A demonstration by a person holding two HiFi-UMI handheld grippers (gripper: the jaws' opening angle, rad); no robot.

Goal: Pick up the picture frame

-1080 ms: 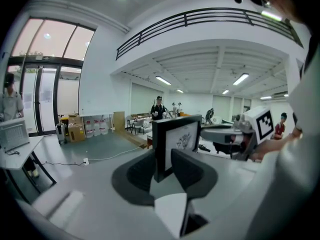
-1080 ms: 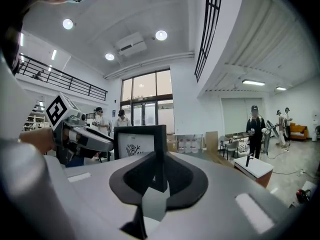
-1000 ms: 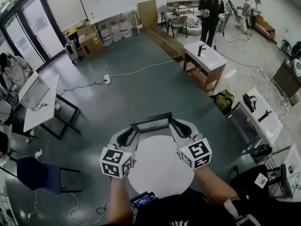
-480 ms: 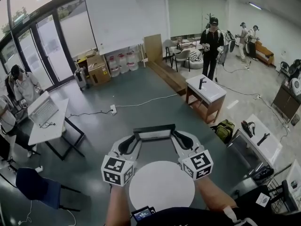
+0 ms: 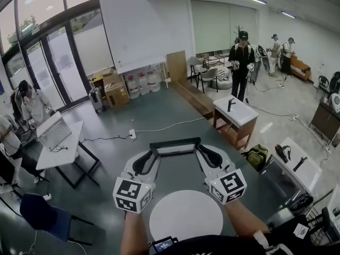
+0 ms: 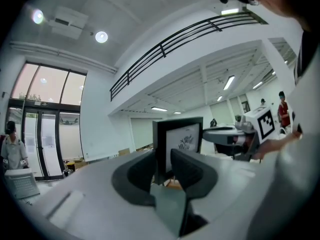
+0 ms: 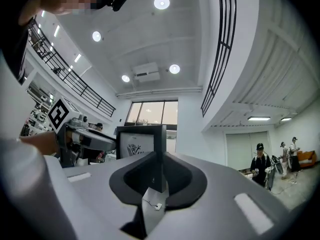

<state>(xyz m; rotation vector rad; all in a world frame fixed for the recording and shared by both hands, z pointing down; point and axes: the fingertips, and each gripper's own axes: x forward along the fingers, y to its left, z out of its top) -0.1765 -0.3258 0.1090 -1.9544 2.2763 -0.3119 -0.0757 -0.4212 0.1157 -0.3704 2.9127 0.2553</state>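
I hold the black picture frame (image 5: pixel 175 147) in the air above the round white table (image 5: pixel 186 217). My left claw (image 5: pixel 155 155) grips its left edge, and my right claw (image 5: pixel 200 152) grips its right edge.

A round white table (image 5: pixel 186 217) sits at bottom centre. At left, an open laptop (image 5: pixel 53 130) rests on a white desk (image 5: pixel 69 147), with a blue chair (image 5: pixel 45 219) below it. Water jugs (image 5: pixel 142 83) and cardboard boxes (image 5: pixel 114 92) line the far wall. At right stand a white-topped wooden stand (image 5: pixel 239 113) and a green backpack (image 5: pixel 257 155). A person in black (image 5: pixel 243 62) stands at upper right.
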